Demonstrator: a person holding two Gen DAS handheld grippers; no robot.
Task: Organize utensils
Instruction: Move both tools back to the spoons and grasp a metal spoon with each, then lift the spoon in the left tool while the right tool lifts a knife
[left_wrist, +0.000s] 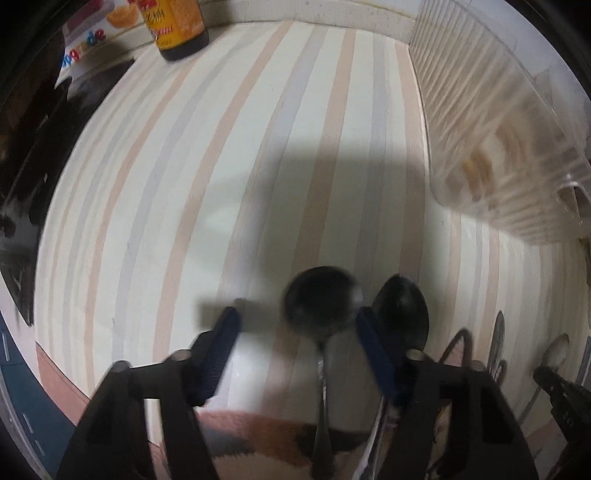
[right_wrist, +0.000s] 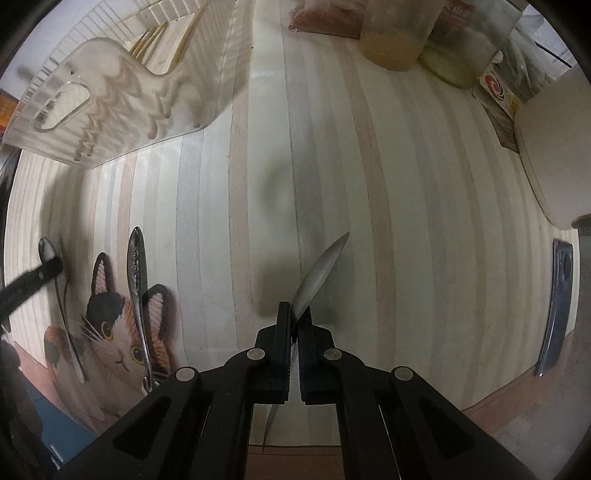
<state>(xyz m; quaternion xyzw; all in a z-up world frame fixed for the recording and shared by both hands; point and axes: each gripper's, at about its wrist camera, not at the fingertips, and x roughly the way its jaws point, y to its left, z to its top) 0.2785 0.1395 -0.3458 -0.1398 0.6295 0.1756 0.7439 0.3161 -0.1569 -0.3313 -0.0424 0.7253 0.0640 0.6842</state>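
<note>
My left gripper (left_wrist: 295, 321) is open, low over the striped cloth, with a round-bowled spoon (left_wrist: 319, 306) lying between its fingers and a second, oval spoon (left_wrist: 400, 314) just past its right finger. My right gripper (right_wrist: 294, 314) is shut on a spoon (right_wrist: 321, 273), held by the handle with the bowl pointing forward and up above the cloth. In the right wrist view two more utensils lie at the left on the cat picture: a small spoon (right_wrist: 62, 295) and a patterned-handle utensil (right_wrist: 137, 280). The clear ribbed utensil tray (right_wrist: 122, 88) holds chopsticks (right_wrist: 155, 37) at upper left.
The tray also shows in the left wrist view (left_wrist: 498, 122) at the right. A dark sauce bottle (left_wrist: 177, 26) and a printed box (left_wrist: 96, 33) stand at the far left. Jars (right_wrist: 399, 33), a white container (right_wrist: 554, 147) and a blue sheath (right_wrist: 557, 302) are at the right.
</note>
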